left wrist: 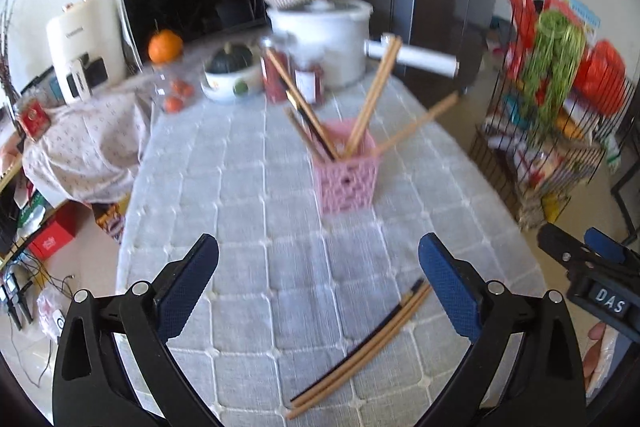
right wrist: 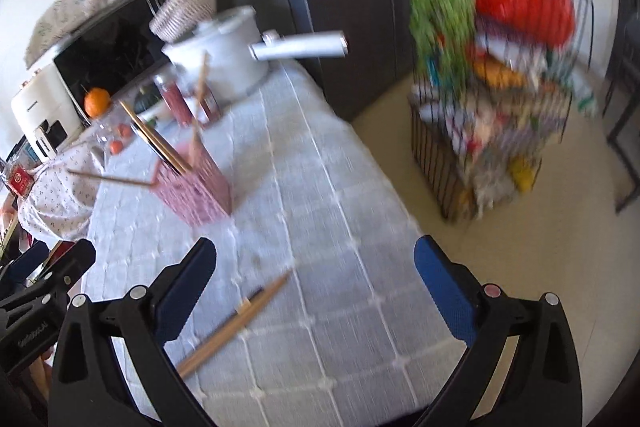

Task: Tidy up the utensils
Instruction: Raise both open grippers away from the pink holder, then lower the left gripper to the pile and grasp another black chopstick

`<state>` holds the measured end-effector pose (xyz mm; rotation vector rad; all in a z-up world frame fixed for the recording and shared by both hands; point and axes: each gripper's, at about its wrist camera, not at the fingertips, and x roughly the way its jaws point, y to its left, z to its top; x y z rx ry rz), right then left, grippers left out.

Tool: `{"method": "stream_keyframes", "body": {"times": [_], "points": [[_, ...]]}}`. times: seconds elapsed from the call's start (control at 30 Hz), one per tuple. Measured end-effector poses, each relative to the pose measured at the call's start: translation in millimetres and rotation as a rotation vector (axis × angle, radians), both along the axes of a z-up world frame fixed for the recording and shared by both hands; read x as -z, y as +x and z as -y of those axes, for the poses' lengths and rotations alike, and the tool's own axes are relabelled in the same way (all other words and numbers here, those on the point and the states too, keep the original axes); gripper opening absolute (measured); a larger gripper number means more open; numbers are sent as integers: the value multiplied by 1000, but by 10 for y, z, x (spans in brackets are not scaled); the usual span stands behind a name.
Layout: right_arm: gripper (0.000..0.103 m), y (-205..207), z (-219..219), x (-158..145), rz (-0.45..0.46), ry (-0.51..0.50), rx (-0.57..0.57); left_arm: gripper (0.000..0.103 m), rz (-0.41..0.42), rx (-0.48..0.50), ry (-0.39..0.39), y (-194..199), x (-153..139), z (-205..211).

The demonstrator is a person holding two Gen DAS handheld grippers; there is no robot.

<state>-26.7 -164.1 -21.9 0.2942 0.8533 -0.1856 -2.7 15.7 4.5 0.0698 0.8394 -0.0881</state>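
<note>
A pink lattice basket (left wrist: 347, 175) stands on the grey quilted table (left wrist: 248, 195) with several wooden chopsticks (left wrist: 374, 95) leaning out of it. A few loose chopsticks (left wrist: 360, 351) lie on the cloth near the front, just inside my left gripper's right finger. My left gripper (left wrist: 318, 285) is open and empty above the cloth. My right gripper (right wrist: 314, 287) is open and empty; the loose chopsticks (right wrist: 236, 319) lie near its left finger. The basket (right wrist: 196, 187) shows further back on the left. The right gripper also shows at the right edge of the left wrist view (left wrist: 592, 271).
At the table's far end stand a white pot (left wrist: 320, 39) with a long handle, red jars (left wrist: 280, 75), a bowl (left wrist: 232, 79), an orange (left wrist: 165, 45) and a microwave (left wrist: 188, 3). A wire rack (left wrist: 548, 115) full of goods stands on the floor to the right.
</note>
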Motion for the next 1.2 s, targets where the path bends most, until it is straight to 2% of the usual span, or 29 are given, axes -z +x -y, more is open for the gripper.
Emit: {"method": "stream_keyframes", "body": {"times": [0.33, 0.47, 0.6, 0.87, 1.2], "points": [[97, -181, 330, 492, -79, 43, 60, 96, -215, 96, 30, 140, 572, 249], [97, -229, 477, 609, -92, 56, 90, 96, -333, 123, 11, 269, 806, 303], [97, -227, 604, 702, -119, 141, 113, 95, -466, 125, -35, 449, 1068, 304], [97, -209, 646, 745, -123, 201, 110, 86, -493, 106, 0, 602, 1261, 400], [97, -202, 695, 785, -138, 254, 125, 87, -525, 86, 0, 754, 1407, 442]]}}
